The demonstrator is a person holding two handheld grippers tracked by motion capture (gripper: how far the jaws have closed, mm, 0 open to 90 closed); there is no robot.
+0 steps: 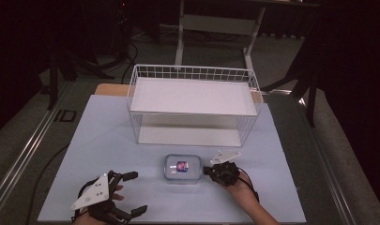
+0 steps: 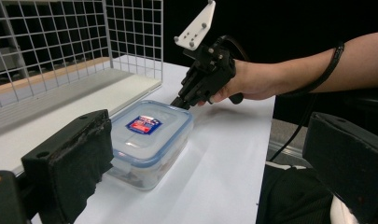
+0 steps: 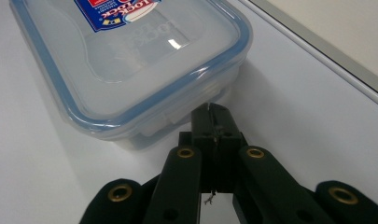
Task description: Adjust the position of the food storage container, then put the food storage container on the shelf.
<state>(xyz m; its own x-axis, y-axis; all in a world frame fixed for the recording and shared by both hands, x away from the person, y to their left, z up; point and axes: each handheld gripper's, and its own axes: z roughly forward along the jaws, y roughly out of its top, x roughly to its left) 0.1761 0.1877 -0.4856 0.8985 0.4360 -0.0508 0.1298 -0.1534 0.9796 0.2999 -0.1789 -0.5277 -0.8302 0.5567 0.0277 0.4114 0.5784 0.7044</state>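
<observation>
A clear plastic food box (image 1: 182,168) with a blue-rimmed lid and a red and blue label lies on the white table (image 1: 103,140), just in front of the wire basket. My right gripper (image 1: 206,170) is shut, jaws pressed together, with its tips against the latch flap on the box's right short side (image 3: 210,110). In the left gripper view the right gripper (image 2: 178,102) touches the far end of the box (image 2: 147,135). My left gripper (image 1: 137,193) stands open at the front left, apart from the box, with nothing between its jaws (image 2: 210,163).
A white wire basket (image 1: 192,75) with a white shelf board stands across the back half of the table. The table's front edge runs just under both hands. A cable trails from the right forearm. Dark floor and a desk frame (image 1: 216,28) lie beyond.
</observation>
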